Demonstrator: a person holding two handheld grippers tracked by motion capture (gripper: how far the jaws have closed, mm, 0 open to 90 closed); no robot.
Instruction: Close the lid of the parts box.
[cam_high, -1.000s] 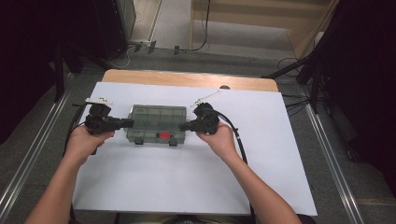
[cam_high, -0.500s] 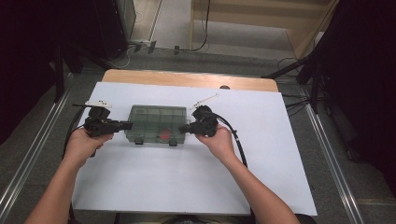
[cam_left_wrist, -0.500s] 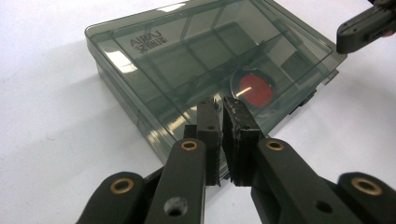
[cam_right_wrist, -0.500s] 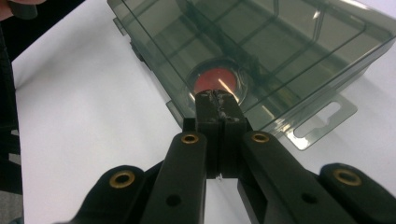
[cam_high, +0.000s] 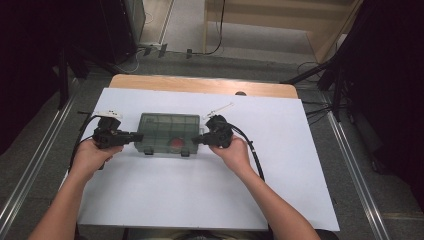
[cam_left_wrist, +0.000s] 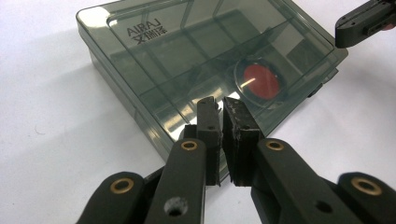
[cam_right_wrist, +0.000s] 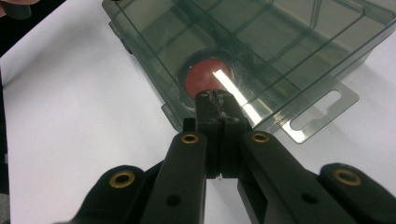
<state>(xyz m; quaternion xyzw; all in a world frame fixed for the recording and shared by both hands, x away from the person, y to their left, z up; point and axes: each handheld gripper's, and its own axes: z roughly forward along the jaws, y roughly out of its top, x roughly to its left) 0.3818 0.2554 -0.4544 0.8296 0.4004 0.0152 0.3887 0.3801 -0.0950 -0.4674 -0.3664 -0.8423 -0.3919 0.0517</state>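
Both grippers, left (cam_high: 136, 135) and right (cam_high: 196, 140), jaws pressed together and holding nothing, bracket a closed smoky plastic box (cam_high: 167, 132) on the white table (cam_high: 200, 200); opening it likely calls for working the front latches next.

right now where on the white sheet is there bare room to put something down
The white sheet is bare between the compartment box and the near edge, between the forearms. It is also bare to the right of the right gripper and in a thin strip behind the box. It is crowded at the box's two ends, where the left gripper and right gripper sit.
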